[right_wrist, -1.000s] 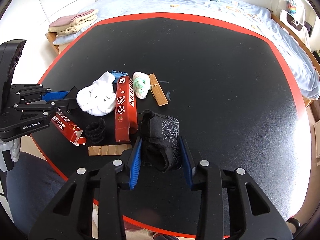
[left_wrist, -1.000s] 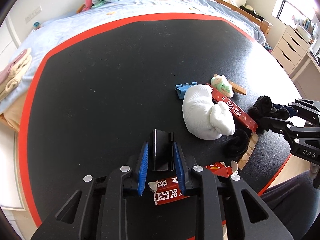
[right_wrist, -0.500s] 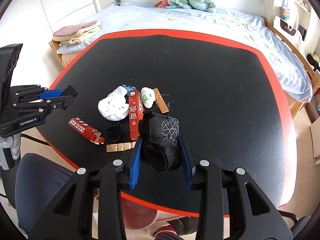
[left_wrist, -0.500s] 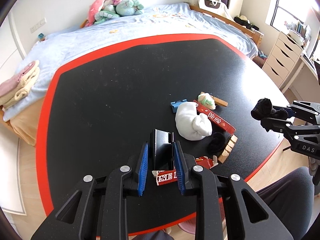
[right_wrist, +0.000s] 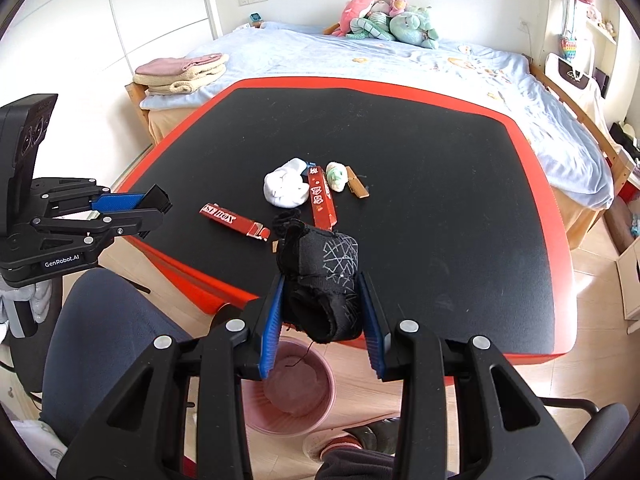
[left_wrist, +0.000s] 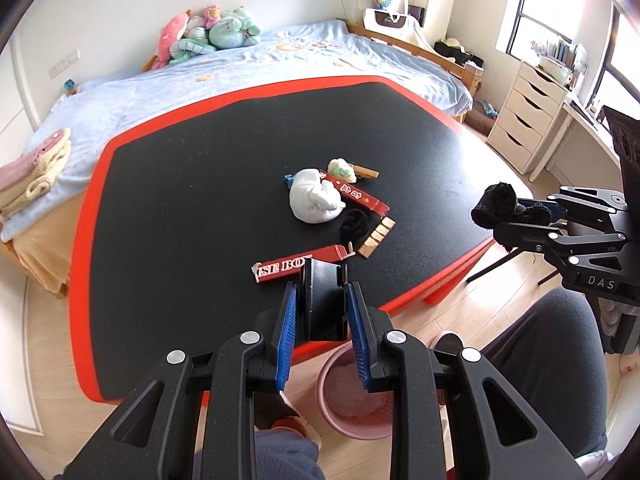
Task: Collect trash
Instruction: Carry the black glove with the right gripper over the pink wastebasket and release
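Both grippers have risen and drawn back off the table (left_wrist: 168, 184) toward the pink bin (right_wrist: 296, 396). Left gripper (left_wrist: 323, 320) clamps a small black box (left_wrist: 322, 304); right gripper (right_wrist: 322, 320) clamps a black sock (right_wrist: 320, 276). Not yet binned, apparently: two red boxes (right_wrist: 234, 220), white sock (right_wrist: 285, 189), wood pieces (left_wrist: 376, 236).

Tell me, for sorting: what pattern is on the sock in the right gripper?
Black sock with thin grey crisscross lines; right wrist view shows it best.

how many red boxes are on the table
2: the long red box lies beside the white sock; the torn red box lies nearer the table's front edge. None seem hidden.
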{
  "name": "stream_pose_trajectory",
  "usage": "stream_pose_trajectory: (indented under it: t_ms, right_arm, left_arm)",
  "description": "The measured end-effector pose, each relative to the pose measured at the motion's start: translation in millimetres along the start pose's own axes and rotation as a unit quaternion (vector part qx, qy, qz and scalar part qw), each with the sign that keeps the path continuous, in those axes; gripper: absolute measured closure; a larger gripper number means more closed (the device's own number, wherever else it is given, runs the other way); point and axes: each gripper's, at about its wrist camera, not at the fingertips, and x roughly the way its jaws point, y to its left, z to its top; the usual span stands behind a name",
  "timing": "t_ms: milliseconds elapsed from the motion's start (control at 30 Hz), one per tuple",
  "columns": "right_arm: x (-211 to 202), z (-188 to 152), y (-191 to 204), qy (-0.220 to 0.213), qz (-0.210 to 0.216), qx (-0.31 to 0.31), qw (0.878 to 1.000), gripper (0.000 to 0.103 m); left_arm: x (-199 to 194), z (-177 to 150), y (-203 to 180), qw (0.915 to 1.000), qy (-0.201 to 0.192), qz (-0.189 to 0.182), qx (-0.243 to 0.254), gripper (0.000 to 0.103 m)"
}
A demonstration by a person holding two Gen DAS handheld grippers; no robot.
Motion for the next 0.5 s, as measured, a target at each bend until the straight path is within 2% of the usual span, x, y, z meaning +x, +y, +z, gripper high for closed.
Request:
stream_pose_trajectory:
  t_ms: [500]
  right_arm:
    - [0,-66,35,0.045,0.015,-0.008,0.999,0.067]
  left_arm:
    - [1,-54,-31,0.9985,0.033,-0.044,0.002,0.078]
